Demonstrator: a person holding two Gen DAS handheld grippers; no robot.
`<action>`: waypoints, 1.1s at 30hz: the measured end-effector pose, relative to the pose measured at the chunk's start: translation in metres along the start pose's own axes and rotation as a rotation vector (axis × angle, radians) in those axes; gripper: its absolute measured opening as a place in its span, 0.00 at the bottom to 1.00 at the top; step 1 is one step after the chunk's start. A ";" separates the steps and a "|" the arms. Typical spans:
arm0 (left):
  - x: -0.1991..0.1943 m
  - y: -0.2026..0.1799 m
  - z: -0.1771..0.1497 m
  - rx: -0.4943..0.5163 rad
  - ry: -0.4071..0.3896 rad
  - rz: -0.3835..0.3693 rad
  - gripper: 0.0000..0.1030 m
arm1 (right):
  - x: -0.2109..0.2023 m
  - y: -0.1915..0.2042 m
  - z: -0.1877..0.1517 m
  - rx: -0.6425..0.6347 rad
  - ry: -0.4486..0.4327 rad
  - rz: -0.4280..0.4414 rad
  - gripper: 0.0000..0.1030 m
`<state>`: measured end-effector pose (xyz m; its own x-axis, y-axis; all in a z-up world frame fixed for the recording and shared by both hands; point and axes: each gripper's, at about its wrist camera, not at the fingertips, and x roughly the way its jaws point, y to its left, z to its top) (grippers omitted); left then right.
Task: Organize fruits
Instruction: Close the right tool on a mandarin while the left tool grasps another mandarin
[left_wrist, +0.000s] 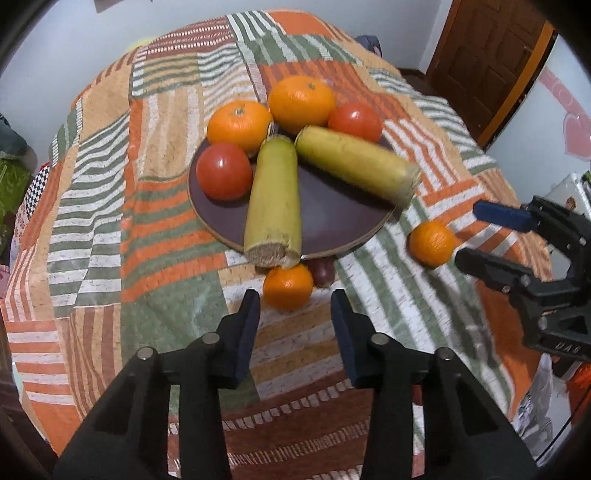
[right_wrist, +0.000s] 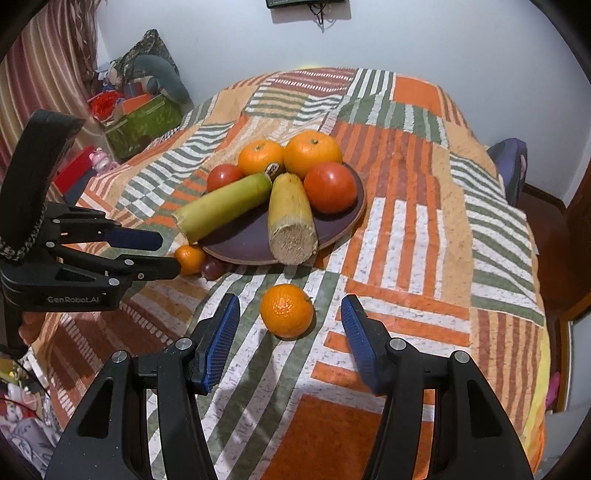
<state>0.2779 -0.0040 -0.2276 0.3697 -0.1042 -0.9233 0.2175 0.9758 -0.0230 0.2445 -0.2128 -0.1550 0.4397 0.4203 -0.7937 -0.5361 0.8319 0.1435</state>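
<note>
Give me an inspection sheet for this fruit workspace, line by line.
Surface: patchwork striped cloth over the table.
Job's things: dark plate holds two oranges, two tomatoes and two long yellow-green pieces; small orange lies loose on the cloth; second small orange and a dark red fruit sit by the plate's near edge.
Clutter: nothing seen on the cloth.
Grippers: left claw open, just short of the second small orange; right claw open, pads either side of the small orange, not touching.
Cables: nothing seen.
Surroundings: wooden door, green box.
</note>
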 end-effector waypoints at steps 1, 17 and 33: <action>0.002 0.001 -0.001 0.000 0.005 -0.001 0.36 | 0.002 0.000 0.000 -0.002 0.002 0.001 0.52; 0.033 0.009 0.002 -0.036 0.022 -0.051 0.35 | 0.036 0.001 -0.007 0.003 0.071 0.023 0.44; 0.018 0.017 -0.006 -0.058 -0.004 -0.059 0.32 | 0.024 0.005 -0.004 0.010 0.040 0.040 0.32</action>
<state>0.2827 0.0115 -0.2468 0.3613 -0.1629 -0.9181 0.1864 0.9774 -0.1001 0.2492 -0.2006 -0.1756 0.3891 0.4383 -0.8102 -0.5450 0.8186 0.1811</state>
